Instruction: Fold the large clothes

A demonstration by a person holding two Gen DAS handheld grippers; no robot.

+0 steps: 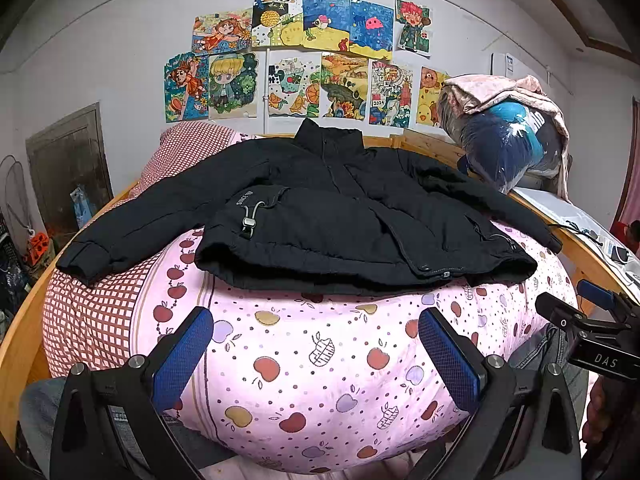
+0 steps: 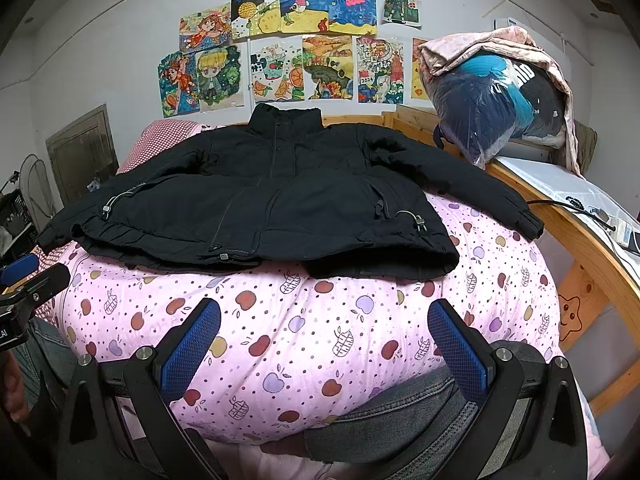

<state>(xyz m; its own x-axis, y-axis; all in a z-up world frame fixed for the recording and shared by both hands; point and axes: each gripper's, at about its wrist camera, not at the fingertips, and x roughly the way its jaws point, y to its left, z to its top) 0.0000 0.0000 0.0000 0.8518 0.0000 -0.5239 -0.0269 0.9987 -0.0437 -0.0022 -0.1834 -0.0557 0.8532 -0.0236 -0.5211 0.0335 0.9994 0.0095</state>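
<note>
Jacket [image 1: 320, 208] flat on quilt [image 1: 320, 360], well beyond both grippers' spread fingers [image 1: 184, 356].

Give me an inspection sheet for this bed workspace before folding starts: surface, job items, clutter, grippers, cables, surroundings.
Surface: pink apple-print quilt over a red checked sheet, on a wooden bed frame.
Job's things: black jacket lying flat, front up, sleeves spread, unfolded.
Clutter: plastic bag of clothes with a pink blanket draped on it, at the far right corner.
Grippers: left gripper and right gripper, jaws open, empty, short of the jacket hem.
Cables: black cable on the side shelf at right.
Surroundings: children's drawings on the wall; the person's denim-clad legs under the grippers.
</note>
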